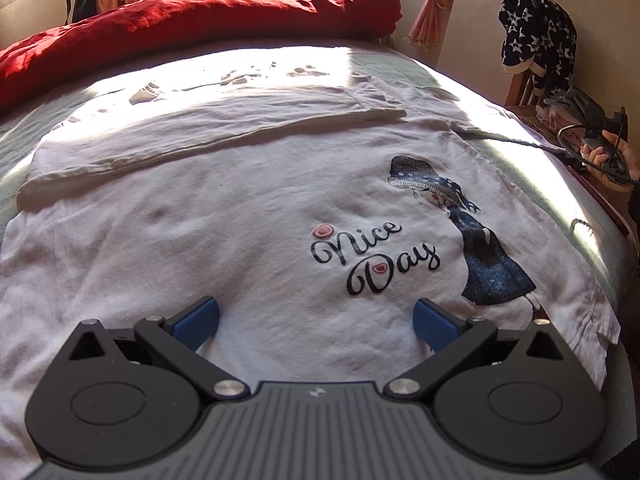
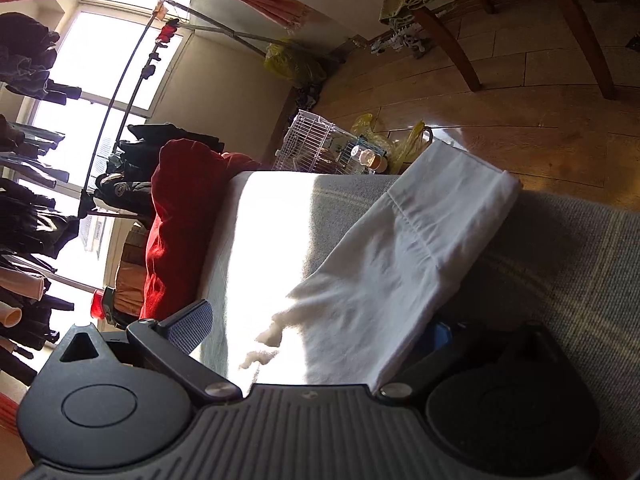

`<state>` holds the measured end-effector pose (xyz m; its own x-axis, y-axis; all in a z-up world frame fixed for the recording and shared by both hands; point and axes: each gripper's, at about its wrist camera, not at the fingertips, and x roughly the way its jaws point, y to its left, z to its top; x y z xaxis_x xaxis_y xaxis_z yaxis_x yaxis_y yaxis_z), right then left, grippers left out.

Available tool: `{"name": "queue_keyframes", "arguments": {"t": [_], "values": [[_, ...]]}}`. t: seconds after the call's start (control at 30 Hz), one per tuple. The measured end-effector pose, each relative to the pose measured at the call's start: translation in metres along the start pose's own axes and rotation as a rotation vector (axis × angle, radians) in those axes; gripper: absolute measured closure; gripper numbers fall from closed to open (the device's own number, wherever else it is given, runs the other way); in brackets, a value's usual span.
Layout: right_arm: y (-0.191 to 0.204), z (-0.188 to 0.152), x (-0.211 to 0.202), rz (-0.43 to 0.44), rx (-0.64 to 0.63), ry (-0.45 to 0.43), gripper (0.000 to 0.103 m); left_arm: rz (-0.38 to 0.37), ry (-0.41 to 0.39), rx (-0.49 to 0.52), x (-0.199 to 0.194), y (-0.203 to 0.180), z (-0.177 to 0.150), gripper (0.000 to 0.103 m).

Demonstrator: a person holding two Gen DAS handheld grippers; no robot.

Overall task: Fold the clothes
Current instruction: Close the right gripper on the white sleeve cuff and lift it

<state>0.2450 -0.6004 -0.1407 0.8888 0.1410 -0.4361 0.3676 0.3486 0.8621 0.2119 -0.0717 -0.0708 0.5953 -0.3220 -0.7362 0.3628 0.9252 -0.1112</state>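
- The left gripper [image 1: 316, 322] hangs over the near hem of a white T-shirt [image 1: 240, 240], its 2 blue-padded fingers [image 1: 198, 322] spread wide and gripping nothing.
- The T-shirt lies flat on a grey-green bed [image 1: 576, 184], print side up, with "Nice Day" lettering [image 1: 374, 258] beside a figure in a blue dress [image 1: 488, 256]; its far edge is folded back on itself in a long band [image 1: 192, 136].
- At the bed's right edge, a hand [image 1: 608, 160] holds the right gripper [image 2: 320, 330]. Seen from its own camera, the fingers stand apart, and a white sleeve [image 2: 404, 264] drapes between them, hiding 1 finger.
- A rumpled red duvet [image 1: 224, 16] blocks the far end of the bed.
- Beyond it, dark clothes [image 2: 28, 200] hang on a rack before a bright window.
- A white wire cage [image 2: 316, 146] and yellow bags [image 2: 408, 140] crowd the wooden floor [image 2: 520, 112]; a star-patterned garment [image 1: 538, 36] is draped over a chair.
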Motion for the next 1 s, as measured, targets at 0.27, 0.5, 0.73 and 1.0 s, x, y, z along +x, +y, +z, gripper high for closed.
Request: {"name": "queue_keyframes", "arguments": {"t": [0.27, 0.5, 0.73, 1.0], "values": [[0.008, -0.002, 0.003, -0.023, -0.088, 0.024, 0.001, 0.002, 0.000, 0.003, 0.000, 0.000, 0.000, 0.001], [-0.008, 0.014, 0.001, -0.024, -0.054, 0.022, 0.036, 0.004, 0.005, 0.004, 0.001, -0.001, 0.001, 0.001], [-0.021, 0.013, 0.001, -0.091, -0.051, 0.024, 0.093, 0.012, 0.012, 0.005, 0.001, -0.002, 0.003, 0.001], [0.015, 0.008, -0.003, -0.130, -0.188, 0.027, 0.096, 0.027, 0.032, 0.006, -0.005, -0.002, 0.006, 0.001]]}}
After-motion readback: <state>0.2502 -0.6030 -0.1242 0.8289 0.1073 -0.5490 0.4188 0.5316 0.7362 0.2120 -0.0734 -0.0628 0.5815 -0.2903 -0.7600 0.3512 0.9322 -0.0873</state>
